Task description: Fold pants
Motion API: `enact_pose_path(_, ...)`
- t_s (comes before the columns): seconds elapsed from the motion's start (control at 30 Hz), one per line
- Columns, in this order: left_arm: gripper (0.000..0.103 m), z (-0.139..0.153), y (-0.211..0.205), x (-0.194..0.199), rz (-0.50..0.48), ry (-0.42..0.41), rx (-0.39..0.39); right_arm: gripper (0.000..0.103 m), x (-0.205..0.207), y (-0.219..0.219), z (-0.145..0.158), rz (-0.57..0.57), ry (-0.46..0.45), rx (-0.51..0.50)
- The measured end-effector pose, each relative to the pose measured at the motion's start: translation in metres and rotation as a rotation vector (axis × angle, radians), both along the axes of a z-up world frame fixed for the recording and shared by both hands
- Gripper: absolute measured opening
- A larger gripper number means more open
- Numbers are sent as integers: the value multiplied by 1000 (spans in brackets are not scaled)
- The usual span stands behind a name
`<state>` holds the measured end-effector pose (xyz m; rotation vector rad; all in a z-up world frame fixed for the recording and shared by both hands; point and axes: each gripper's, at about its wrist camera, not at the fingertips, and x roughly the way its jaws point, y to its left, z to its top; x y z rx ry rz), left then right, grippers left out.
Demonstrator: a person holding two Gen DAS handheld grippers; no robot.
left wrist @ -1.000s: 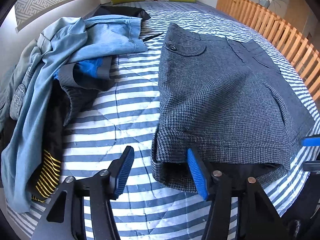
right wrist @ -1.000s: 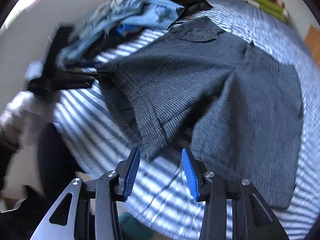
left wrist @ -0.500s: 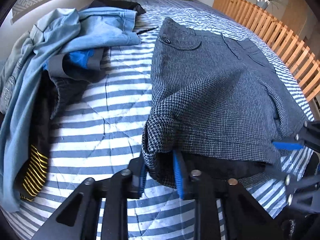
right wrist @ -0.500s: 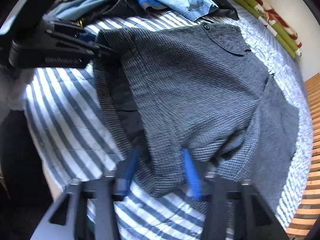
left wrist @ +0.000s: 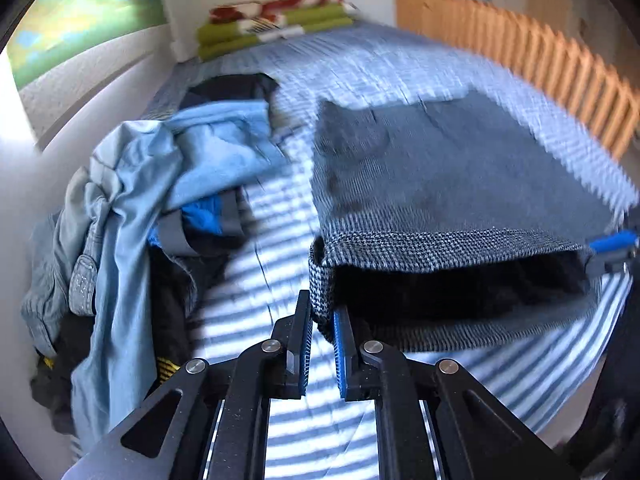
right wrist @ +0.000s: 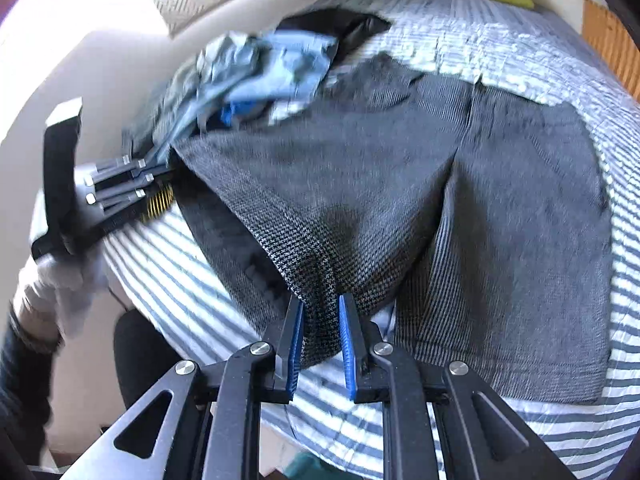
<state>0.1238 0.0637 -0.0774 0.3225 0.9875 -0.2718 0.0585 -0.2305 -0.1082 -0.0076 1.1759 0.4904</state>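
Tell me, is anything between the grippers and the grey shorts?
No. Both the left gripper and right gripper are already shut on the hem of the grey houndstooth shorts, with nothing in between.

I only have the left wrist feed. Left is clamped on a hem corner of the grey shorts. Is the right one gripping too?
Observer: Yes. The right gripper is shut on the other corner of the same leg hem of the grey shorts.
Operator: Second leg, lifted as well?
Observer: No. It lies flat on the striped bedcover, beside the raised one.
Operator: Anything near the left gripper that I can't see?
Observer: From the right wrist view, the left gripper sits right against the pile of blue clothes, and a white-gloved hand holds it.
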Motion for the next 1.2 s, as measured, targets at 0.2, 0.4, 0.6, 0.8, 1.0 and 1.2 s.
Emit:
enact_pose_path(0.2, 14, -48, 7, -19, -49, 196, 62, 21, -7, 1, -52, 88, 152, -94)
enact_pose_path(0.4, 17, -3, 10, -16, 19, 114, -91, 30, -2, -51, -8, 4, 73, -16)
enact_pose_path(0.6, 43, 24, -84, -22, -153, 67, -186, 36, 18, -141, 11, -246, -30, -143)
enact_pose_path(0.8, 59, 5, -182, -26, -309, 156, -301, 38, 34, -224, -18, -399, 46, -182)
enact_pose_path(1.0, 62, -42, -220, -10, -268, 277, -288, 45, 24, -269, -45, -453, 130, -43)
enact_pose_path(1.2, 23, -62, -224, 7, -237, 357, -358, 47, 18, -265, -68, -386, 194, 78)
